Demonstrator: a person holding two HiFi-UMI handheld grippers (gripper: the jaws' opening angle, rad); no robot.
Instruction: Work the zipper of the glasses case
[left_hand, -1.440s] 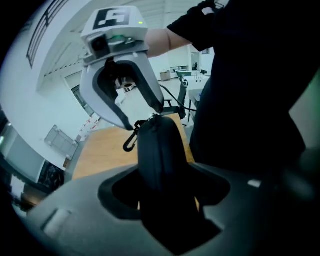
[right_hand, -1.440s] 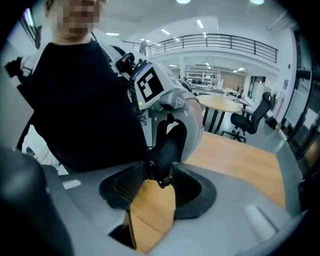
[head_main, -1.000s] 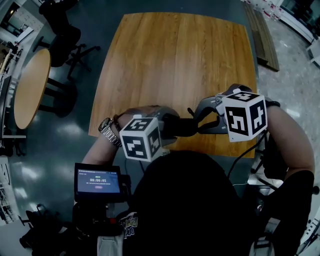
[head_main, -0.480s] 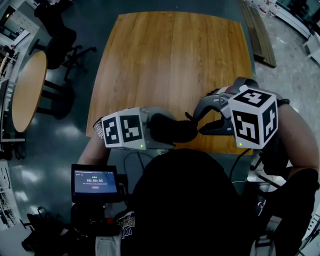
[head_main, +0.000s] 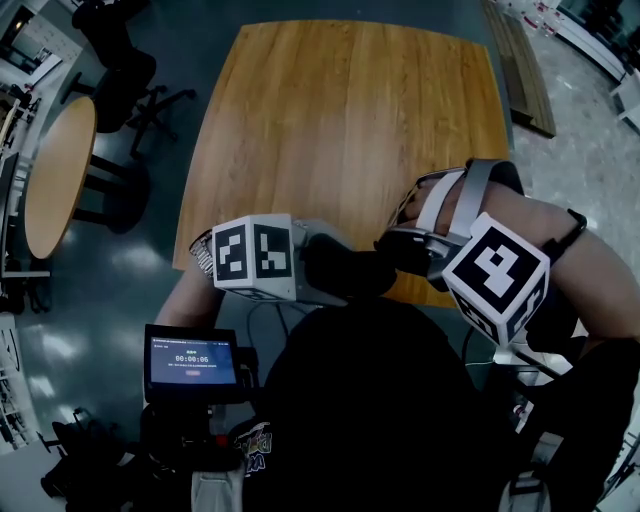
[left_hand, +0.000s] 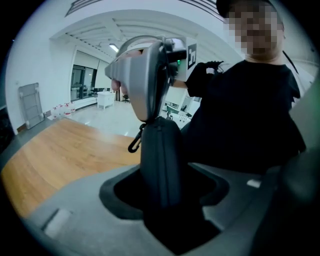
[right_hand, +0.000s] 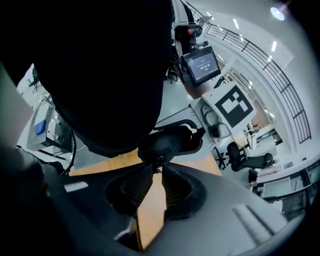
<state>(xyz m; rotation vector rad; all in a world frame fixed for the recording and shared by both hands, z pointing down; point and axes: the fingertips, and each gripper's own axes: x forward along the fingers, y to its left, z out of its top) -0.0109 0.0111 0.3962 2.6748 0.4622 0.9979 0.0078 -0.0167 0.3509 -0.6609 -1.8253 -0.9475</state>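
The black glasses case is held above the near edge of the wooden table. My left gripper is shut on it from the left. In the left gripper view the case stands upright between the jaws, with a small clip hanging at its top left. My right gripper meets the case's right end. In the right gripper view the ribbed pads pinch the zipper pull at the case's end; these jaws have just been closing a little on it.
A small screen is mounted low at the left, by the person's body. A round side table and a black chair stand on the floor to the left. A wooden bench lies at the far right.
Both grippers have rolled. The right cube has swung down and to the right, and the left cube shows another face. The case between them has risen slightly.
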